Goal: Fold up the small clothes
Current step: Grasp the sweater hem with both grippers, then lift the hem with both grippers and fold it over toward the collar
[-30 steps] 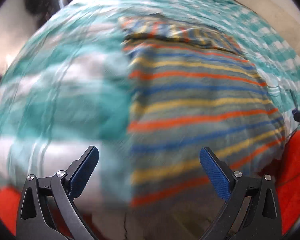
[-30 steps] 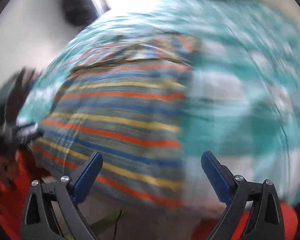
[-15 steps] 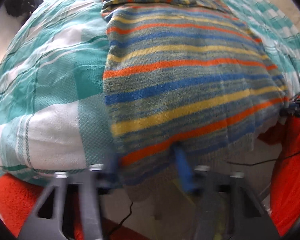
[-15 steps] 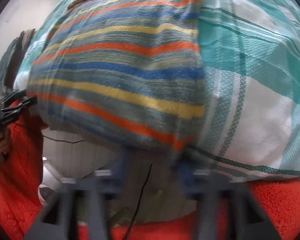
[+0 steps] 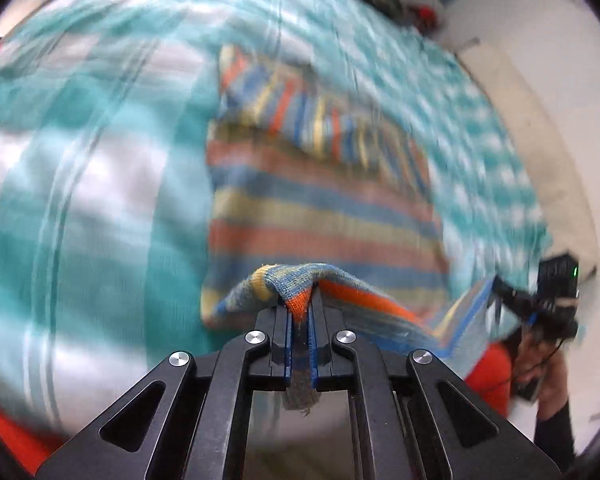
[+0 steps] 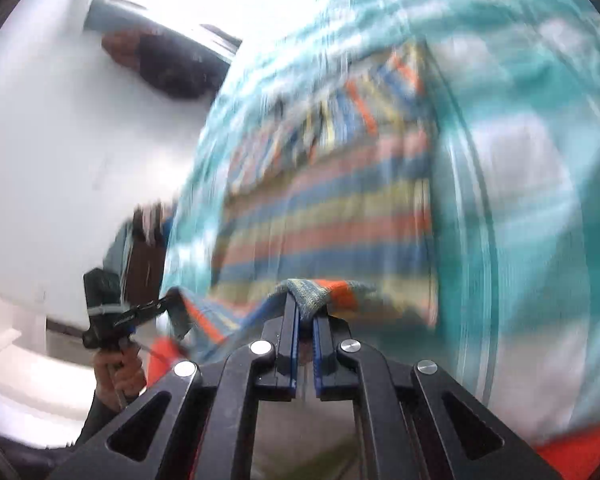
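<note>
Both grippers, left (image 5: 299, 312) and right (image 6: 306, 318), went from wide open to clamped on the near hem corners of the striped sweater (image 5: 320, 208) on the checked bedspread (image 5: 80, 200), so the fold-over looks underway.

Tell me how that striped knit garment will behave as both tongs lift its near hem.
Probably floppy: the striped knit garment already sags between the left tongs and right tongs. Likely light, since small pinches raise the hem. The knit may stretch, and the rest should drag over the checked sheet.
</note>
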